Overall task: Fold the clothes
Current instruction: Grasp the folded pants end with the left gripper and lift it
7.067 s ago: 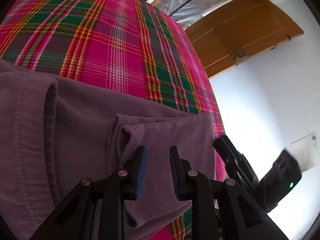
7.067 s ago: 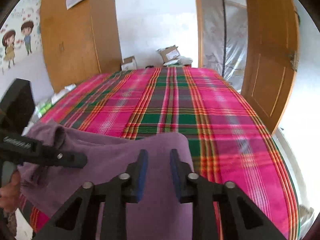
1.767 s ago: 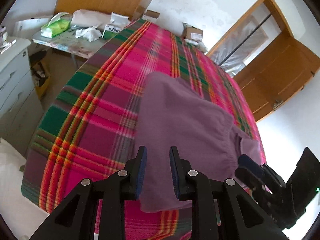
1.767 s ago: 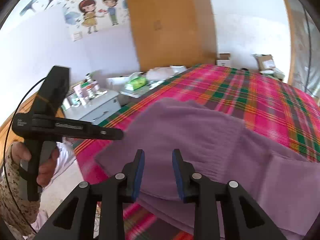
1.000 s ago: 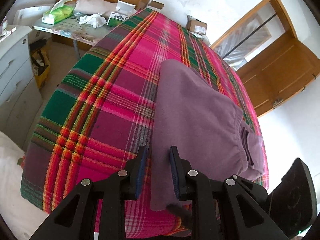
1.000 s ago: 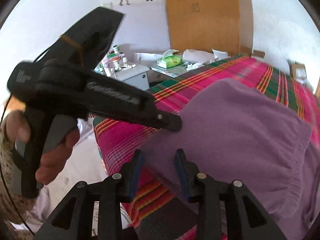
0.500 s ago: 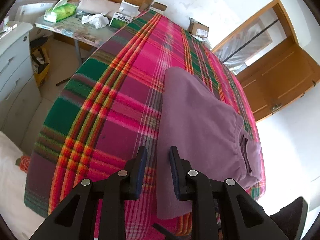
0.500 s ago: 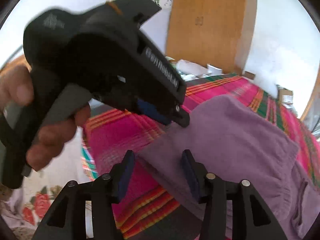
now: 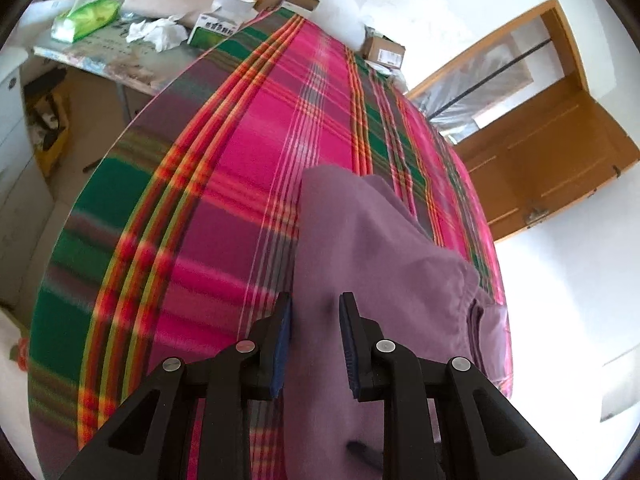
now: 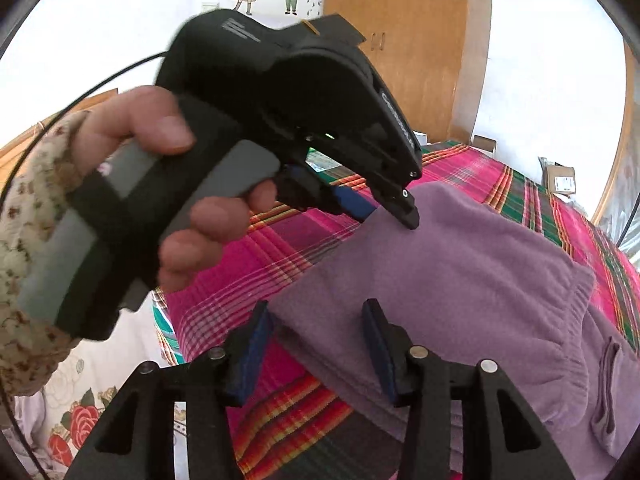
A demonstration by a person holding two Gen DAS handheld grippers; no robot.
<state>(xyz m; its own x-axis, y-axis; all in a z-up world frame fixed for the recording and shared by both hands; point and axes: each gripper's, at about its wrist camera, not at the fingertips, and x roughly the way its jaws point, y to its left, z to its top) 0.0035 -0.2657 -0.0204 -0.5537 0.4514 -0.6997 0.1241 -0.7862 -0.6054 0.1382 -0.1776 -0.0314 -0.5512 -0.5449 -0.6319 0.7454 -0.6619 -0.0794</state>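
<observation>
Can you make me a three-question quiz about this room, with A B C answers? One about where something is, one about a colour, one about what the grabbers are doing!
1. Where does the purple garment lie?
A. On the plaid bedspread
B. On the floor
C. On the side table

2. What colour is the tissue pack on the side table?
A. Blue
B. Green
C. Black

3. How are the right gripper fingers set?
A. Pressed together
B. Spread apart at the garment's edge
C. Holding a box

Answers:
1 A, the garment is spread on the bedspread.
2 B, its wrapper is bright green.
3 B, a wide gap shows between the blue pads, with the garment's corner in it.
</observation>
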